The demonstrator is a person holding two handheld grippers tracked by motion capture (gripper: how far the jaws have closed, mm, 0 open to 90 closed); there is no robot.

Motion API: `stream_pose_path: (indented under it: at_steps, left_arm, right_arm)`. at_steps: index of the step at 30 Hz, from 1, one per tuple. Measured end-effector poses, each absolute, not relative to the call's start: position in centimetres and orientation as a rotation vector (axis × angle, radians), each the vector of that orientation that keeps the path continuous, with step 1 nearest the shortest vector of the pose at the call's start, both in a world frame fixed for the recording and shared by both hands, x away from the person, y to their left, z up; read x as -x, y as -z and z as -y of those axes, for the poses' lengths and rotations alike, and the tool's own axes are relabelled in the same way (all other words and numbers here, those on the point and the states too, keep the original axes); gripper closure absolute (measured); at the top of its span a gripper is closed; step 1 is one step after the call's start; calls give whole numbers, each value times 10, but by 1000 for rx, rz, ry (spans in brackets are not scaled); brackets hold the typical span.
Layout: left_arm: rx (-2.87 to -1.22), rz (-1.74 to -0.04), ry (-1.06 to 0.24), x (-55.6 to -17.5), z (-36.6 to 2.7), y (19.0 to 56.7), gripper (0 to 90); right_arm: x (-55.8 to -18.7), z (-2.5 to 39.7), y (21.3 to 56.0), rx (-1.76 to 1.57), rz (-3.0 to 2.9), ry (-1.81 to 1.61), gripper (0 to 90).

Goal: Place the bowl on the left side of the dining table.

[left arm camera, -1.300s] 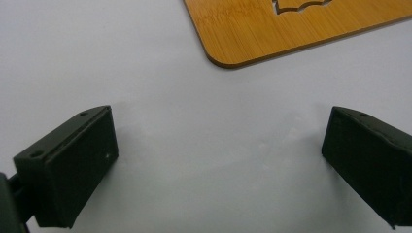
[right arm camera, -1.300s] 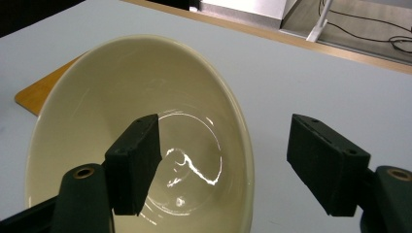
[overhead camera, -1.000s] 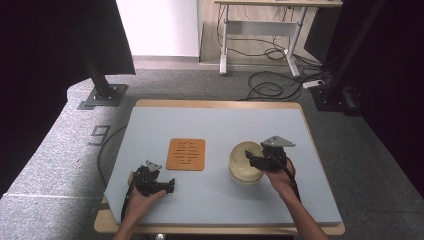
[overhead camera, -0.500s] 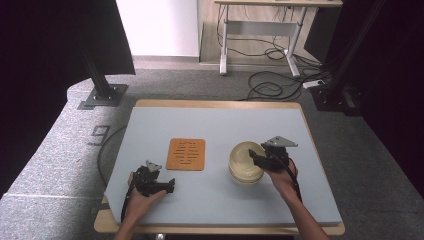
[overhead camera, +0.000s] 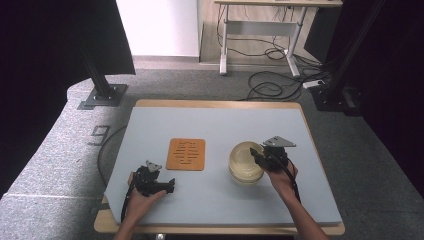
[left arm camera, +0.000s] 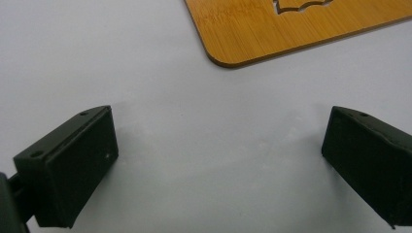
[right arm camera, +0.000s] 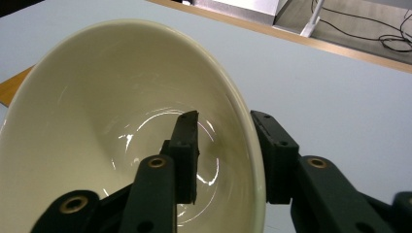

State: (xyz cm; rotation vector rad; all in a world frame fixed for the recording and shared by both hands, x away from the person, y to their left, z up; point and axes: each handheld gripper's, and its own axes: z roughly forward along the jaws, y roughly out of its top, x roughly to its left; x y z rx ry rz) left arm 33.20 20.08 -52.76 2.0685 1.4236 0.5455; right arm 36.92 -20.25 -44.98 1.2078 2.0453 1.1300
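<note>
right tongs (right arm camera: 226,145) clamp the cream bowl (right arm camera: 116,116) wall at centre frame; left tongs (left arm camera: 218,165) spread wide, lower frame, over bare bench (left arm camera: 97,58).

On the bench (overhead camera: 215,120) there was one cream bowl (overhead camera: 243,161) and one orange wooden mat (overhead camera: 186,153) with cut-out slots. Two grippers were in use, the left gripper (overhead camera: 167,185) and the right gripper (overhead camera: 255,155), each held in one hand and each with two black jaws.
</note>
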Motion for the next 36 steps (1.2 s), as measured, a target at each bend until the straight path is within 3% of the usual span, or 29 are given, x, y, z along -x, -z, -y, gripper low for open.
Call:
stream_pose_path:
  at_steps: [8, 36]
  left_arm:
    - [-2068, -1424, -544, -332, -201, 528, 0]
    - [-2068, -1424, -545, -332, -201, 528, 0]
  right_arm:
    - [-373, 201, 447, -1251, -2033, -1091, 748]
    - [-372, 215, 447, -1209, -2076, -1161, 812]
